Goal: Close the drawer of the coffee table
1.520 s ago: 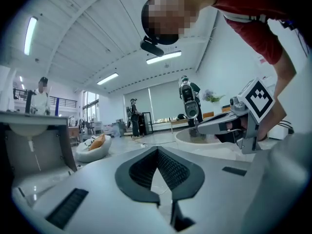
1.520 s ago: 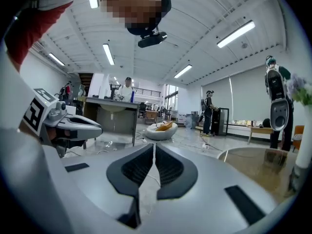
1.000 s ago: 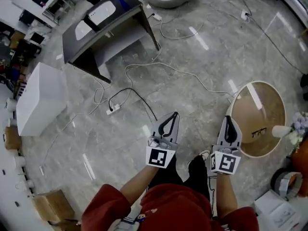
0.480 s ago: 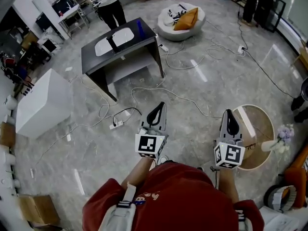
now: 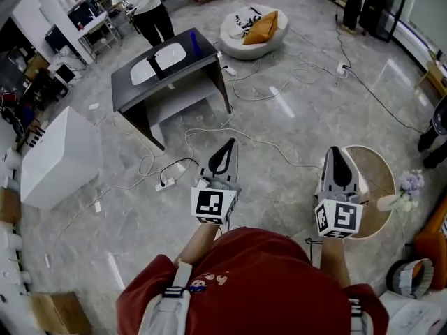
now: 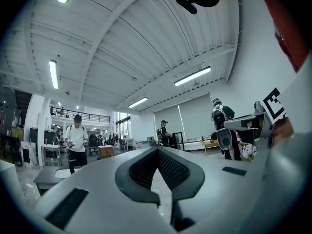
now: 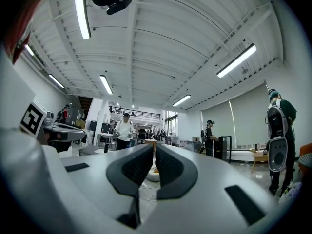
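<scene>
Grey floor point(image 5: 105, 208) is strewn with cables point(image 5: 262, 144) between me and the coffee table point(image 5: 167, 72), which sits well off ahead-left. Both tongs, left gripper point(image 5: 230, 146) and right gripper point(image 5: 336, 152), are pressed together and empty. Biggest risk I'd guess is snagging a cable walking over

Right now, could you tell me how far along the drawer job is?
Nothing looks done yet. Both the left gripper and right gripper hang empty, jaws together, well short of the dark coffee table. Left: walk over and push in what looks like its open drawer.
</scene>
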